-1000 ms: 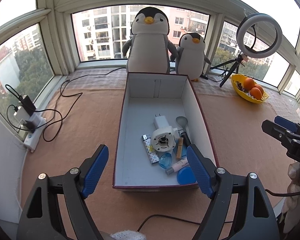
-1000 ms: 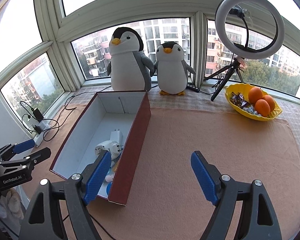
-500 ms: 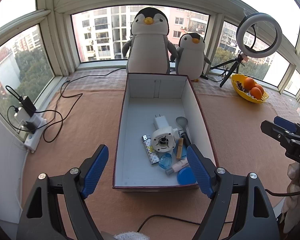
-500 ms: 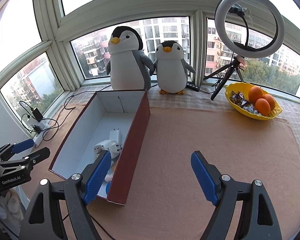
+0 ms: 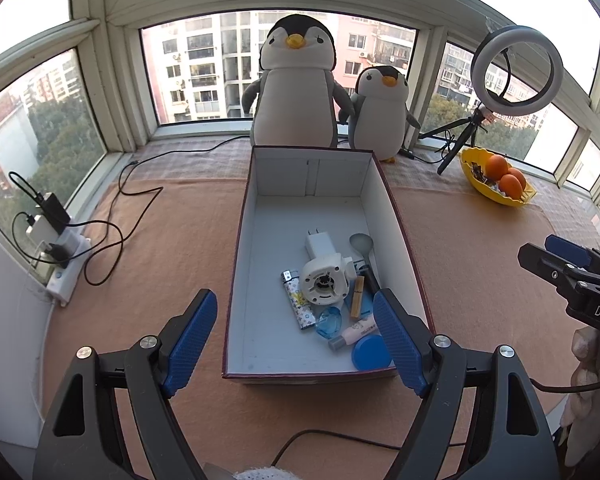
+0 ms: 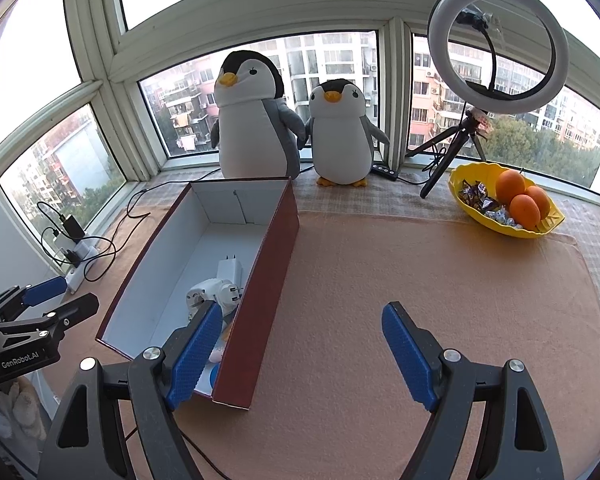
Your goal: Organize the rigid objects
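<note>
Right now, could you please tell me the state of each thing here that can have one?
left gripper: open, empty
right gripper: open, empty
box: lidless, items inside
lighter: lying flat in box
ring light: unlit
yellow bowl: holds oranges, sweets

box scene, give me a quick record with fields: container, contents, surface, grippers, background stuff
container: open box, white inside, dark red outside
contents: white charger, round white adapter, lighter, spoon, blue lid, small tube, clustered at near right
surface: tan cloth
left gripper: open, empty, above box's near end
right gripper: open, empty, over cloth
background: two plush penguins, ring light, yellow fruit bowl
</note>
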Available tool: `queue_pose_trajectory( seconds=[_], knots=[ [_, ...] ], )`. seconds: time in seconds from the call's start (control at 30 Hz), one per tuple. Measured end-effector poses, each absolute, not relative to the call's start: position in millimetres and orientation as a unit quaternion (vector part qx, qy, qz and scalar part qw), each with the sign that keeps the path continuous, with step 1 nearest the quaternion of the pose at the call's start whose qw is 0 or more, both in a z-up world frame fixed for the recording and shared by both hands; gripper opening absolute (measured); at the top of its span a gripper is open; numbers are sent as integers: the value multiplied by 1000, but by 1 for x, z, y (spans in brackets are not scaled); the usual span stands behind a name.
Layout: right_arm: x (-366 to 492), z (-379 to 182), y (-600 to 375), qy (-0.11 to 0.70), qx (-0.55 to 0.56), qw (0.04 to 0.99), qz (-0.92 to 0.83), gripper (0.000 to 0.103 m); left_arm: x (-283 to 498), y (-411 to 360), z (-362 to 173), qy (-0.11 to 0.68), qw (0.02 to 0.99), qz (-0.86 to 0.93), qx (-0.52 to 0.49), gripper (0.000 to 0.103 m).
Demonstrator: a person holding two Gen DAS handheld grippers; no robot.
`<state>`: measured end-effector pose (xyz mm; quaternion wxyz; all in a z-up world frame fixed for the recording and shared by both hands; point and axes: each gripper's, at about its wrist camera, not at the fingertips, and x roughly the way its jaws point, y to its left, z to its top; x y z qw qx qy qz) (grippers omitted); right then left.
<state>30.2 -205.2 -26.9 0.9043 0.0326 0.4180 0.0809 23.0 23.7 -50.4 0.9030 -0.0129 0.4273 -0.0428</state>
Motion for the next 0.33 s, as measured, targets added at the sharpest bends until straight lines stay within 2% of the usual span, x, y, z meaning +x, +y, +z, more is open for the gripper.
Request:
queue_pose_trajectory(
  seconds=[0.33],
  knots=[
    [30,-31,-209,422,33,903,78,79,24,18,-49,421,906,-43,-3,81]
  ],
)
